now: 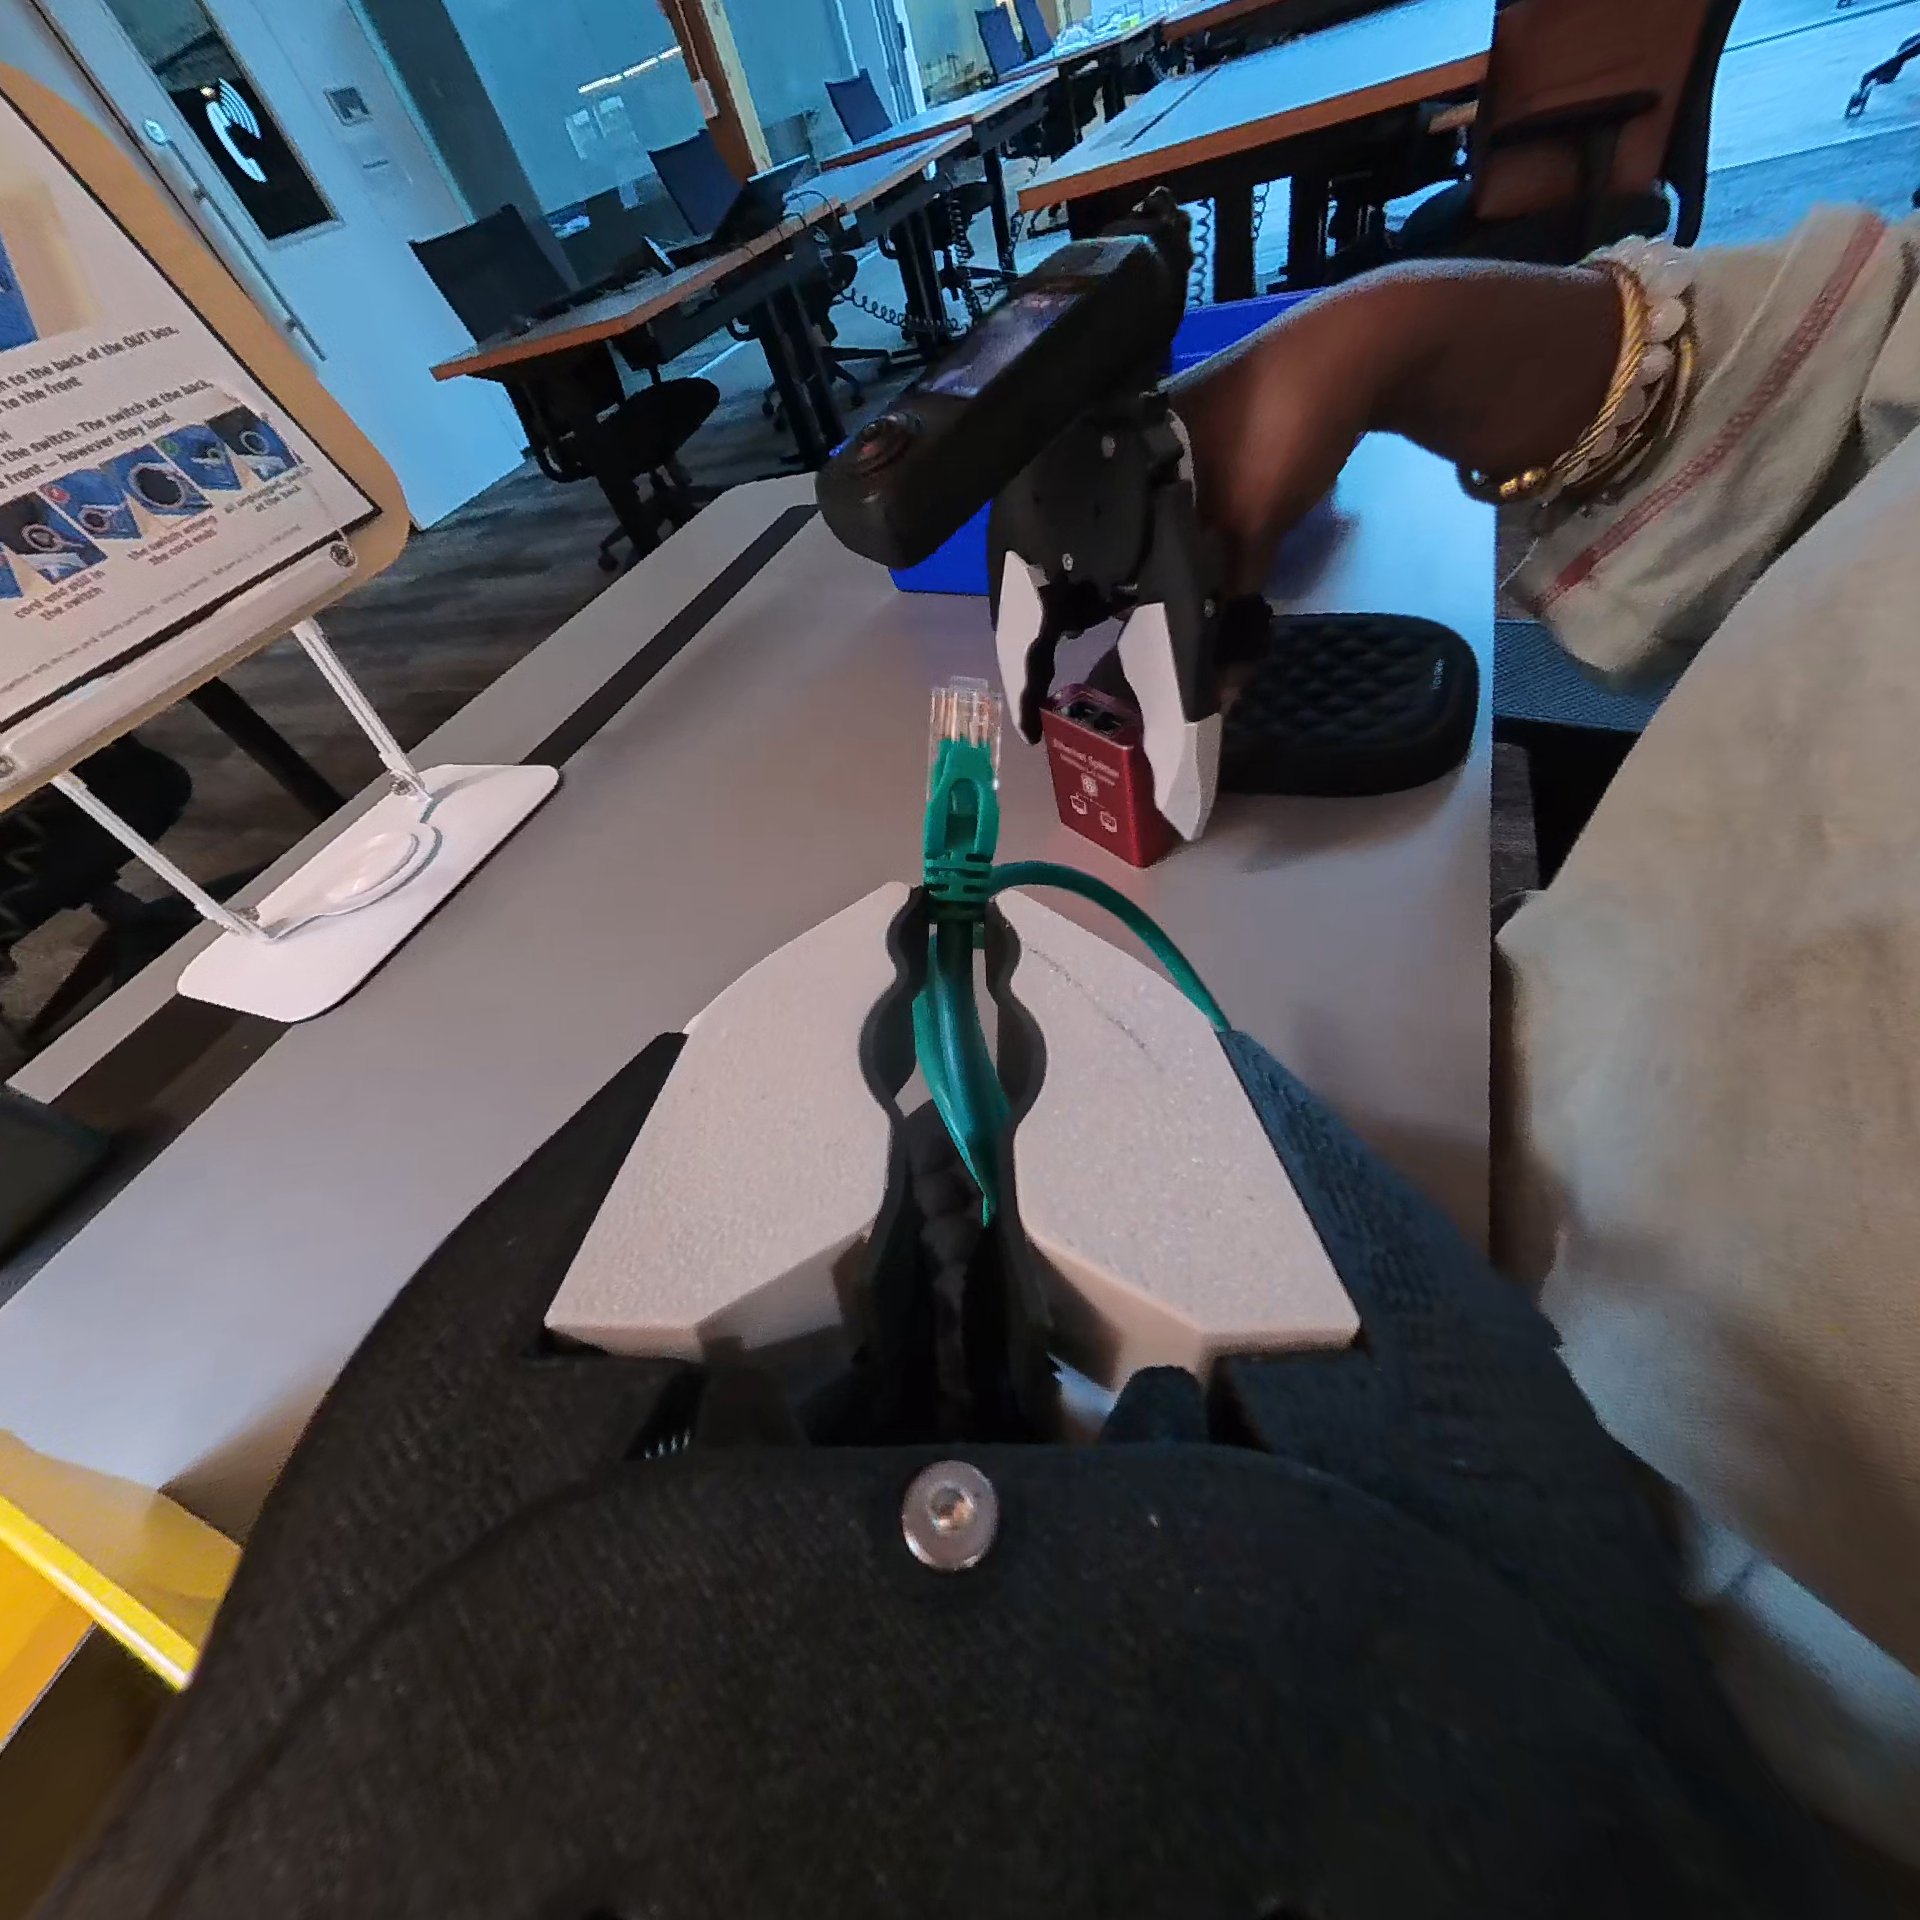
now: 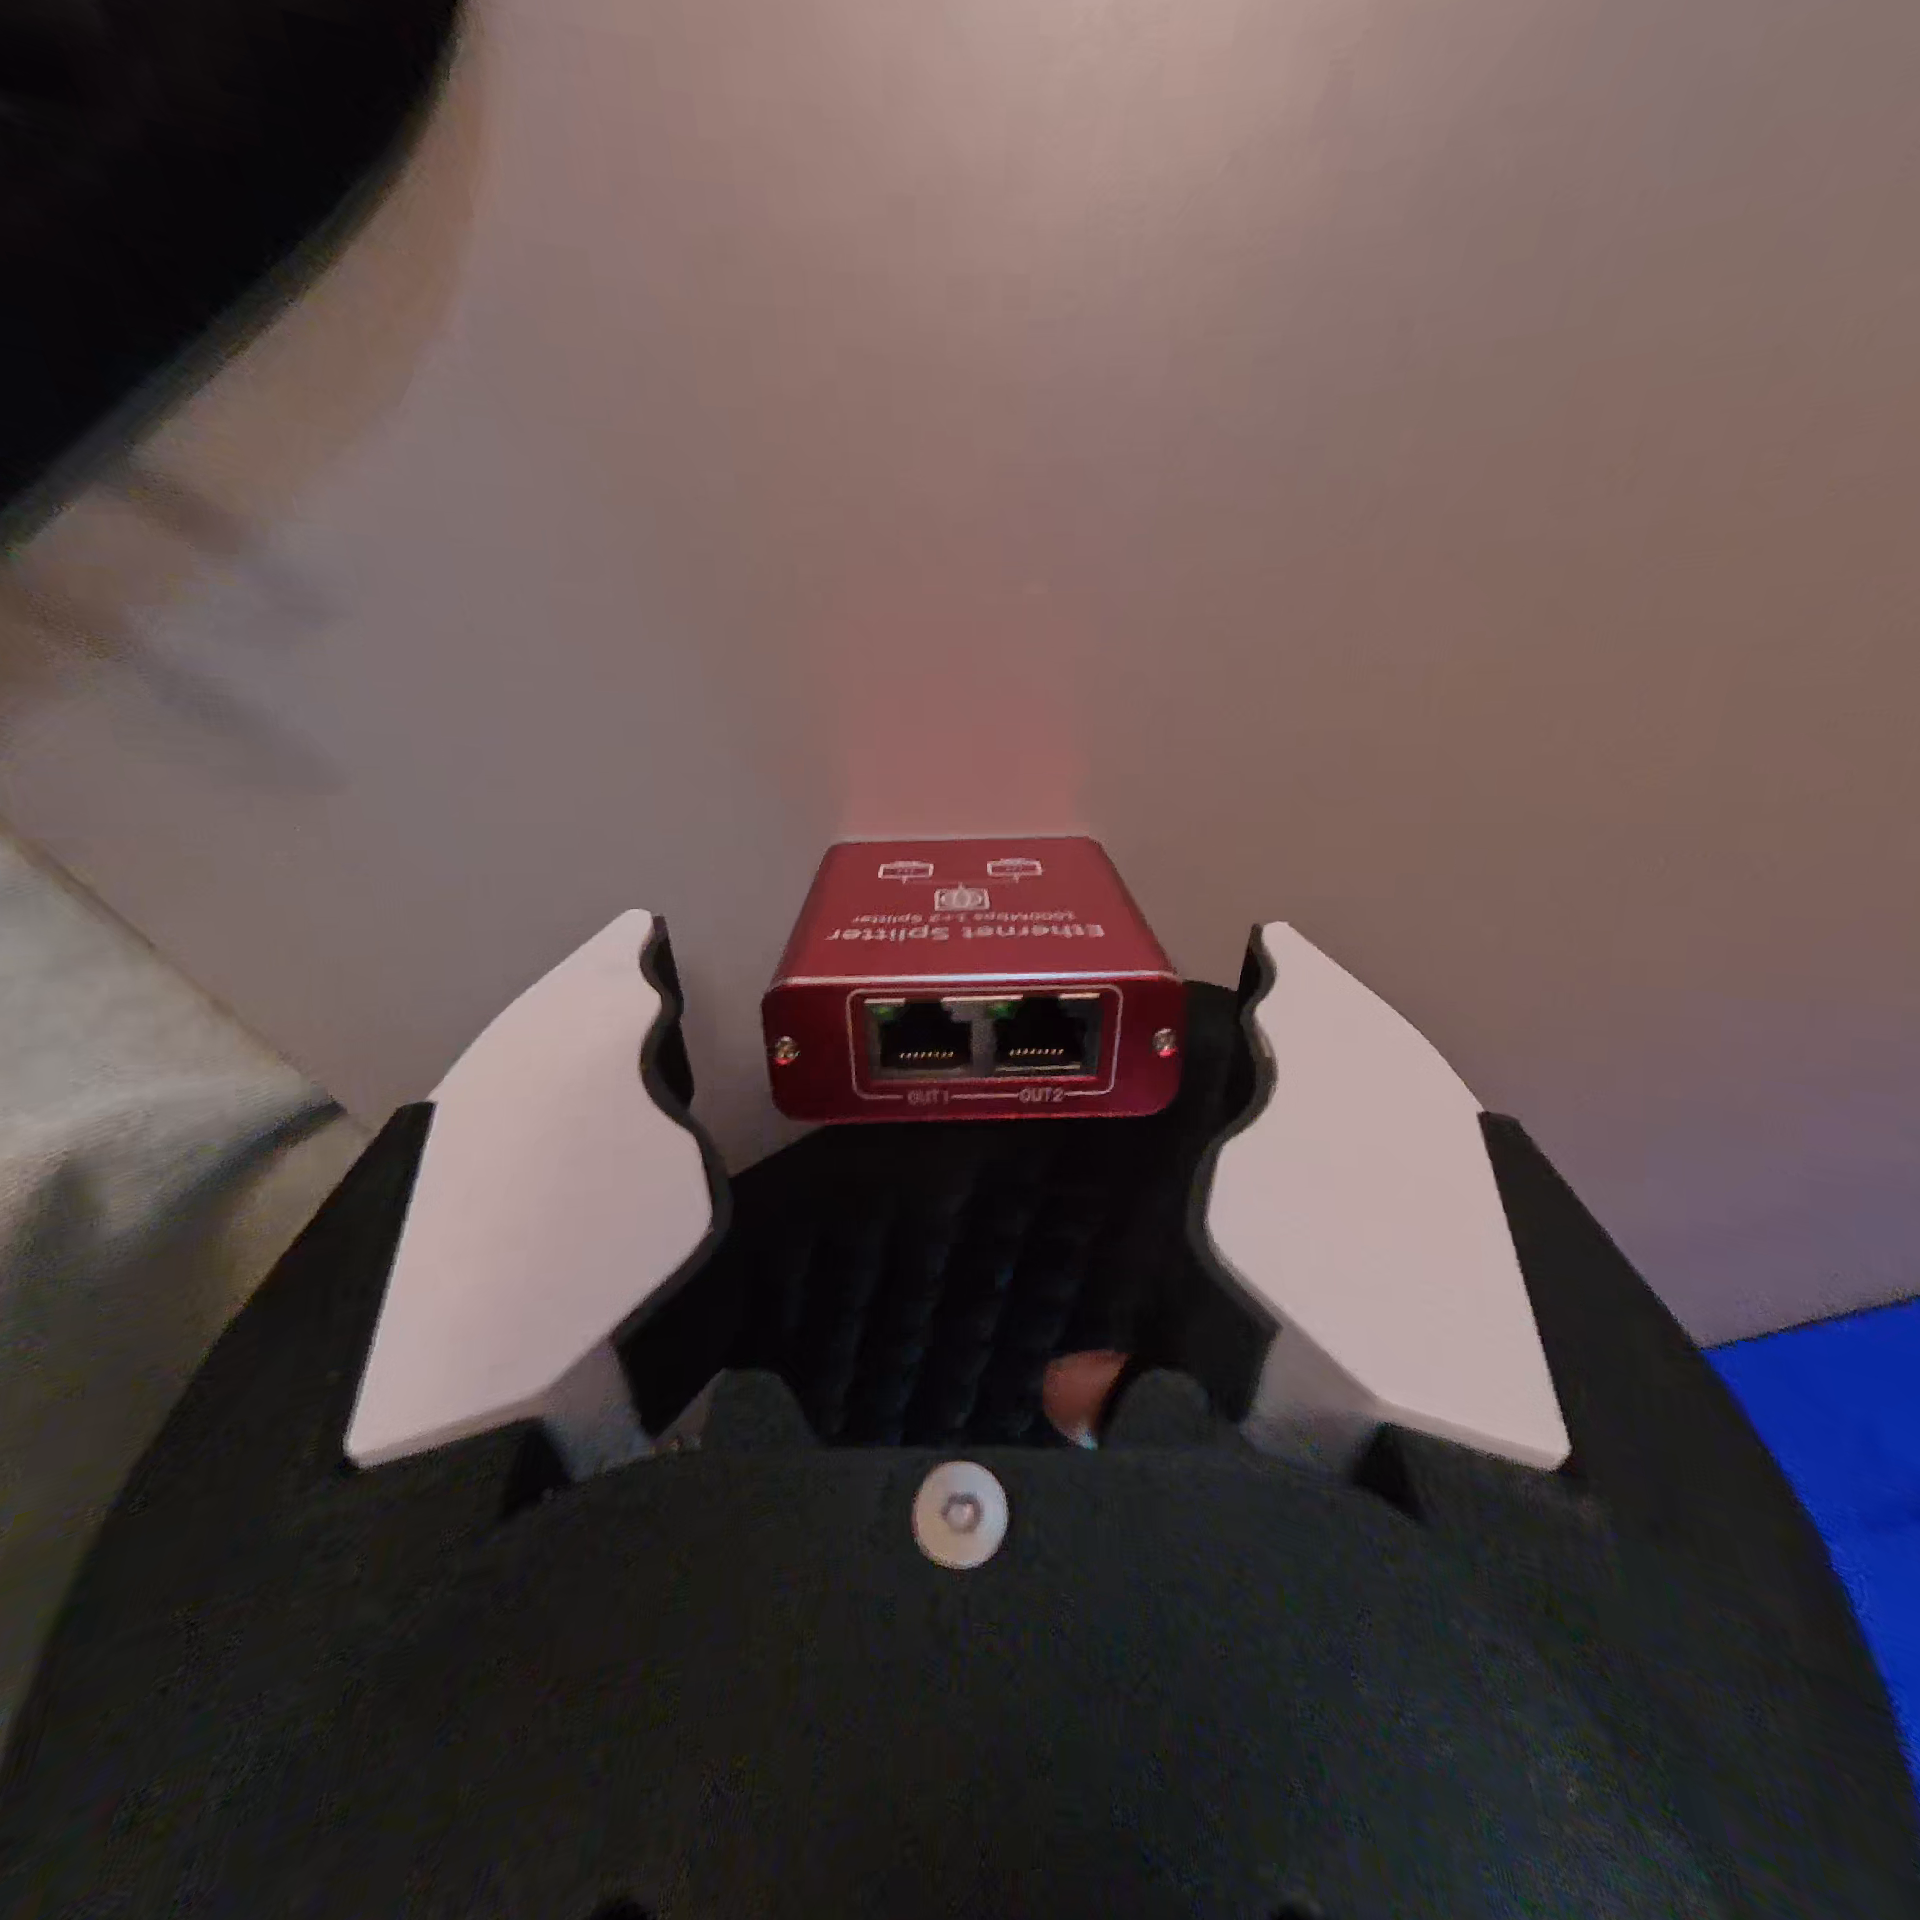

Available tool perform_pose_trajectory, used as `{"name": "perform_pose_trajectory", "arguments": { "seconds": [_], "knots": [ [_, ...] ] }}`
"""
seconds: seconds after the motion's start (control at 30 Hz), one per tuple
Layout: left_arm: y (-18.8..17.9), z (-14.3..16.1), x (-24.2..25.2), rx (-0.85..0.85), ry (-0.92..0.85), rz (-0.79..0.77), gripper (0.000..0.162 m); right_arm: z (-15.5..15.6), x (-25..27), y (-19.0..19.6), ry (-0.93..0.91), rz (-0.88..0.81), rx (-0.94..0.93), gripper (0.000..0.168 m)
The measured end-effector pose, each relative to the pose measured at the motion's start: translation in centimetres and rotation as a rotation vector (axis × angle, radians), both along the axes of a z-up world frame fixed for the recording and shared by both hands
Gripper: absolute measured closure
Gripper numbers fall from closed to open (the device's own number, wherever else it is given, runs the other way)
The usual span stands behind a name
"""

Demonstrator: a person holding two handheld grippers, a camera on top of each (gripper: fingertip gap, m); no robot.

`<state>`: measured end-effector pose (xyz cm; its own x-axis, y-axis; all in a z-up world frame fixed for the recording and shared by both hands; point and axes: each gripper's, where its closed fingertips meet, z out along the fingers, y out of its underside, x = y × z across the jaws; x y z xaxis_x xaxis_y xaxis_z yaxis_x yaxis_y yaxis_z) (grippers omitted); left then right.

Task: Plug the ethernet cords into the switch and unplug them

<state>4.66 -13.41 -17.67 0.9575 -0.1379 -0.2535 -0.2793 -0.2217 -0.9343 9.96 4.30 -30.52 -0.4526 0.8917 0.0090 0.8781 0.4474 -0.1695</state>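
Left wrist view shows the left tongs (image 1: 951, 914) clenched on a green ethernet cord (image 1: 961, 831), gripping it just behind the boot so that the clear plug (image 1: 964, 712) stands upright beyond the fingertips, free in the air; the rest of the cord loops off to the right and back between the fingers. Ahead of the plug and a little to its right stands the red switch (image 1: 1107, 790) on the grey table (image 1: 623, 935), tipped up with its two ports facing upward, apart from the plug. The right tongs (image 1: 1112, 769), held by a hand (image 1: 1382, 395), come down over the switch with their white fingers spread to either side of it, the right finger close against its side; whether it touches cannot be told. A black mat (image 1: 1351, 696) lies behind the switch, and a blue bin (image 1: 956, 561) sits further back. A sign on a white stand (image 1: 364, 883) is at the left. Right wrist view looks along the right tongs (image 2: 961, 1039), which are released, fingers wide, with the switch (image 2: 971, 997) centred between the fingertips, both ports empty and facing the camera, gaps showing on either side.
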Motion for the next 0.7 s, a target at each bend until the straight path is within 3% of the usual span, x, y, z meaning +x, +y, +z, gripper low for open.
{"name": "perform_pose_trajectory", "arguments": {
  "seconds": [0.43,0.6,0.7],
  "knots": [
    [0.0,-0.5,-0.5,-0.002,-0.025,0.013,0.152,-2.3,0.3,-0.2,-0.102,0.008,-0.055,0.076],
    [0.4,-0.8,-0.7,-0.021,-0.05,0.02,0.152,-2.1,0.0,-0.4,0.012,0.063,-0.113,0.077],
    [0.8,-1.2,-0.8,-0.057,-0.048,0.025,0.152,-0.7,-0.5,-1.2,0.191,0.126,-0.256,0.078]
  ]
}}
